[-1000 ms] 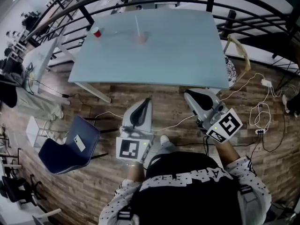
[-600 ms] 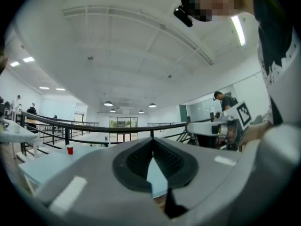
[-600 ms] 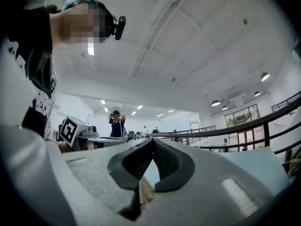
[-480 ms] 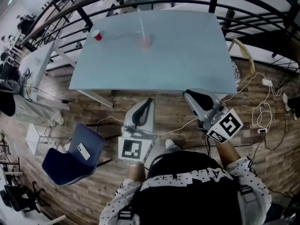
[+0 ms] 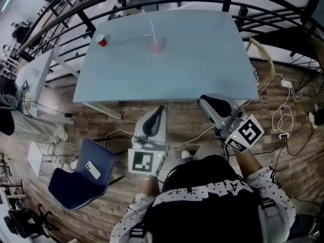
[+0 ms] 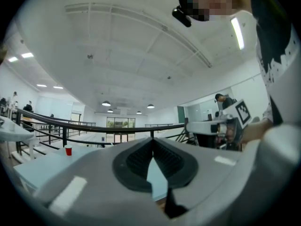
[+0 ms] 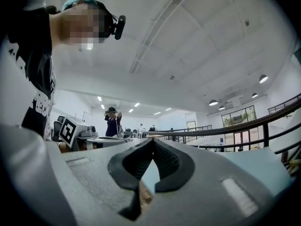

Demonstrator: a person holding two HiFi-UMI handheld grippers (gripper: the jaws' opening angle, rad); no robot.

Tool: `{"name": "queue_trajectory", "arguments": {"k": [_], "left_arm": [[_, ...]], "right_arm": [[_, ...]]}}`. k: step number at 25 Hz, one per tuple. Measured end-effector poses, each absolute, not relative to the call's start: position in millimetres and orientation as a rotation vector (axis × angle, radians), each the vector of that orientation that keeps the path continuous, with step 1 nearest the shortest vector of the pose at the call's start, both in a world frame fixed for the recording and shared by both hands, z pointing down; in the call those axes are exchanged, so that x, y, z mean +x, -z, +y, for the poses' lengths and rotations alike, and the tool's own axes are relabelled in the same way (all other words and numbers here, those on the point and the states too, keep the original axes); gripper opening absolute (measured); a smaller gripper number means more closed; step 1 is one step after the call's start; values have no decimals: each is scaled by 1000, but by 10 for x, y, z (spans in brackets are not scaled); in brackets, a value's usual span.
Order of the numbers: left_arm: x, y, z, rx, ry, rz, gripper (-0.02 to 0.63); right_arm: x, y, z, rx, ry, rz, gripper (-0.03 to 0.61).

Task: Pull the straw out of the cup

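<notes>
A pinkish clear cup (image 5: pixel 157 46) stands on the far half of the pale blue table (image 5: pixel 202 65), with a white straw (image 5: pixel 152 29) sticking up out of it and leaning left. Both grippers hang over the wooden floor, short of the table's near edge and far from the cup. In the head view my left gripper (image 5: pixel 159 110) is shut and empty, pointing at the table. My right gripper (image 5: pixel 204 100) is likewise shut with nothing held. The left gripper view shows the jaw tips (image 6: pixel 152 140) meeting; the right gripper view shows the same (image 7: pixel 152 141). Neither gripper view shows the straw cup.
A small red cup (image 5: pixel 102 40) stands at the table's far left corner, seen too as the red cup (image 6: pixel 68 150). A black railing (image 5: pixel 61 19) curves behind the table. A dark blue chair (image 5: pixel 78 176) sits at my left; cables (image 5: pixel 282 121) lie on the floor at right.
The table and cup have drawn nearer in the head view, as I and both grippers moved toward the table. Both grippers stay shut and empty.
</notes>
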State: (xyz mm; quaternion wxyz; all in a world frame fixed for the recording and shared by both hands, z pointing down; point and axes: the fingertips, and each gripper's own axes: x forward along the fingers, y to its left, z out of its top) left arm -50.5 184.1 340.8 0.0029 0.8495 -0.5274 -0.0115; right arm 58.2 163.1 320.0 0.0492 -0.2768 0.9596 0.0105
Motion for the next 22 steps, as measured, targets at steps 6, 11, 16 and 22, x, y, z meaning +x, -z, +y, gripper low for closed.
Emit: {"name": "queue_trajectory", "arguments": {"k": [6,11,16,22], "left_arm": [[-589,-3422,1836,2639,62,-1668,-11],[-669,-3420,1665,2624,65,-1698,-11],[-787,-3422,1360,2606,36,-1743,-11],[-862,-3422,991,2591,13,-1769,-11]], "right_arm": [[450,-3147,1543,-819,-50,2941,0],[276,-3172,1346,-744,-60,2966,0],[113,-3170,986,-676,-55,2956,0],[-11,-3206,632,-627,-39,2959,0]]}}
